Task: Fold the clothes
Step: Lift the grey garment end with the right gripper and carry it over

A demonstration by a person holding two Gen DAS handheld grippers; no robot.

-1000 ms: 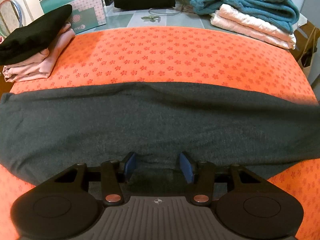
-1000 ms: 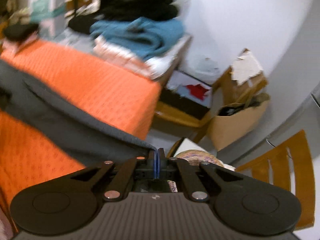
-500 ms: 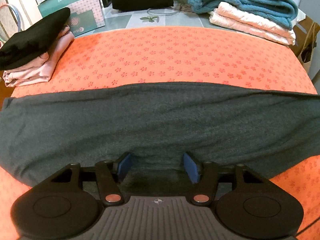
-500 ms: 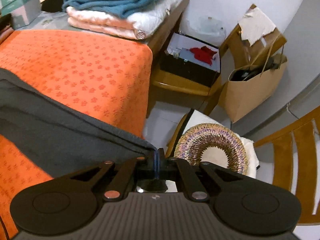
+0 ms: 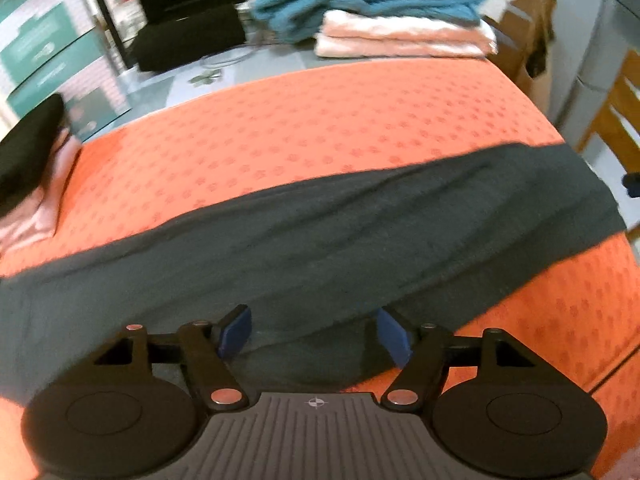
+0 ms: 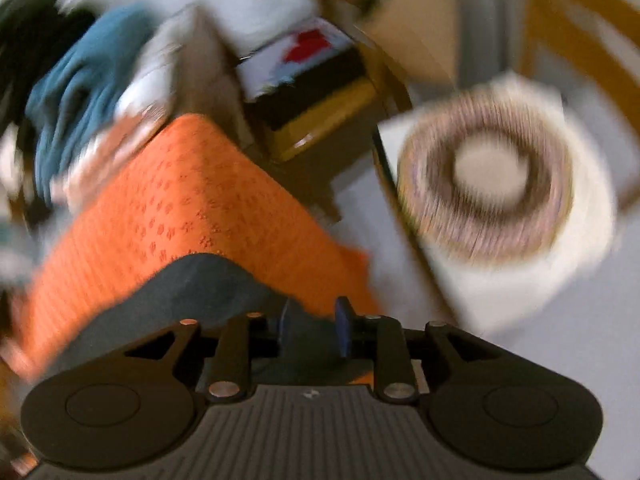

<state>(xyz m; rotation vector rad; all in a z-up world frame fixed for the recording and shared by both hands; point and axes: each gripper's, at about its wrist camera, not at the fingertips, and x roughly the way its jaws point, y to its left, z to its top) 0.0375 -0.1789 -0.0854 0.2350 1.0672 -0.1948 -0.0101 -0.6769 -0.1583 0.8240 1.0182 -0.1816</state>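
A dark grey garment (image 5: 320,236) lies in a long band across the orange patterned cover (image 5: 304,120). My left gripper (image 5: 314,334) hovers over its near edge; the jaws are opening, and the blue pads stand wide apart with the cloth below them, not pinched. In the blurred right wrist view, my right gripper (image 6: 314,326) is at the garment's end (image 6: 200,288) by the corner of the cover (image 6: 192,200). Its jaws are opening too, a gap shows between the pads, and grey cloth still lies between them.
Folded teal and pink clothes (image 5: 384,12) are stacked at the back right, a black and pink pile (image 5: 28,160) at the left, and teal boxes (image 5: 44,52) behind. Off the cover's right edge stand a round woven cushion (image 6: 488,184), a wooden chair (image 5: 616,120) and a low shelf (image 6: 320,92).
The left jaws have spread wider and the gripper has rolled and shifted. The right gripper has dropped and rolled sharply, and its pads, shut on the garment's end before, have parted.
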